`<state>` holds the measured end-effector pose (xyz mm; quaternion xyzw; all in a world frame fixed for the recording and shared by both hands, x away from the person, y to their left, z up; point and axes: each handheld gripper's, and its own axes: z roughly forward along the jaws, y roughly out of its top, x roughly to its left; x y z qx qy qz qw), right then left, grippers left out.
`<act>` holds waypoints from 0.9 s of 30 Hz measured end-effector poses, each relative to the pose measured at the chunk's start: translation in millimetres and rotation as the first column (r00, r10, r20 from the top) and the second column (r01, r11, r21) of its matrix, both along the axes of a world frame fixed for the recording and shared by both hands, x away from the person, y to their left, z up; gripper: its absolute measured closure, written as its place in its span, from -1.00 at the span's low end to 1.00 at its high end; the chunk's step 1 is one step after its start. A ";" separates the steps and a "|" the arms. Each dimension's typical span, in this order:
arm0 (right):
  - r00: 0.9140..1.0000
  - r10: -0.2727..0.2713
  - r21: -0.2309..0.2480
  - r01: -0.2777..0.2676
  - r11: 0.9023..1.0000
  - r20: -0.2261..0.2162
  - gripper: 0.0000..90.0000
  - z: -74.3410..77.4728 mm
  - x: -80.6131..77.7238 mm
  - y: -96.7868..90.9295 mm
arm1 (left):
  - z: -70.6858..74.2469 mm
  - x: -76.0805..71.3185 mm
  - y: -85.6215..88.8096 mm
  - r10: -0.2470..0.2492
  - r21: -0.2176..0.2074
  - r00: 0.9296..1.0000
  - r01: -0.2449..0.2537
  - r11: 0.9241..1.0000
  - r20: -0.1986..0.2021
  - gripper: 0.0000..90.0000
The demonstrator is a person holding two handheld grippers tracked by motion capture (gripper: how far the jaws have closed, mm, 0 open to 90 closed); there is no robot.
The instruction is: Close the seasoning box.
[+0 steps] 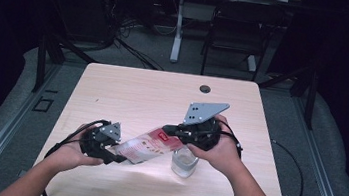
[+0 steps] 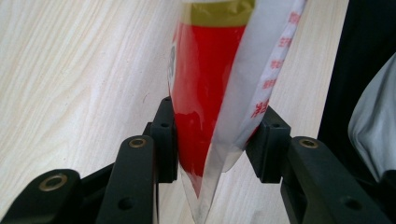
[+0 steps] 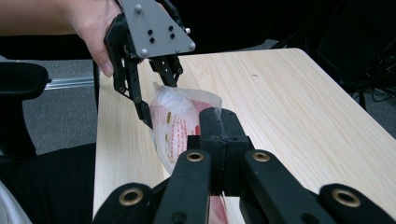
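A red and white plastic pouch (image 1: 144, 147) hangs slanted between my two grippers, just above the table (image 1: 137, 93). My left gripper (image 1: 118, 158) is shut on its lower end; in the left gripper view both pads press the pouch (image 2: 210, 84) from either side. My right gripper (image 1: 166, 128) is shut on the upper edge with its jaws together. In the right gripper view the pouch (image 3: 173, 121) bulges to the left of my right gripper (image 3: 219, 116), and my left gripper (image 3: 159, 98) holds the far end. A clear glass jar (image 1: 184, 162) stands on the table under my right hand.
The light wooden table has a cable hole (image 1: 205, 88) near its far edge. Behind it stand a black chair (image 1: 236, 30) and a white desk leg (image 1: 178, 28). Cables trail off the table's front corners.
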<state>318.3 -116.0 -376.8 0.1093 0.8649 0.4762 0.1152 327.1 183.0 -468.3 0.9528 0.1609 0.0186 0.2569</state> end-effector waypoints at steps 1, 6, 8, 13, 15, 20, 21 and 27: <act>1.000 -0.003 0.000 0.003 1.000 0.000 1.00 -0.8 0.0 -0.3 | 0.3 0.1 0.3 -0.002 0.003 1.000 0.002 1.000 -0.001 0.34; 1.000 -0.010 -0.002 0.010 1.000 -0.007 1.00 -5.8 0.9 -2.7 | 1.1 0.2 1.5 -0.001 0.014 1.000 0.001 1.000 -0.005 0.35; 1.000 -0.013 -0.001 0.013 1.000 -0.009 1.00 -7.5 1.2 -3.6 | 1.8 0.6 2.1 -0.003 0.019 1.000 0.003 1.000 -0.004 0.35; 1.000 -0.017 0.005 0.017 1.000 -0.012 1.00 -9.1 1.5 -5.8 | 3.1 1.0 3.1 -0.005 0.012 1.000 0.005 1.000 -0.004 0.35; 1.000 -0.018 0.006 0.018 1.000 -0.014 1.00 -9.5 1.5 -7.0 | 3.7 0.7 3.2 -0.003 0.010 1.000 0.003 1.000 -0.003 0.35; 1.000 -0.023 0.016 0.023 1.000 -0.014 1.00 -10.5 1.1 -9.1 | 5.4 0.3 3.3 -0.002 0.005 1.000 0.002 1.000 -0.002 0.36; 1.000 -0.023 0.016 0.023 1.000 -0.017 1.00 -10.8 1.2 -9.8 | 5.8 0.2 3.3 -0.003 0.006 1.000 0.003 1.000 -0.001 0.36; 0.999 -0.027 0.024 0.028 0.999 -0.017 1.00 -11.6 0.7 -12.1 | 8.8 0.0 3.8 -0.002 0.004 1.000 0.002 1.000 -0.001 0.36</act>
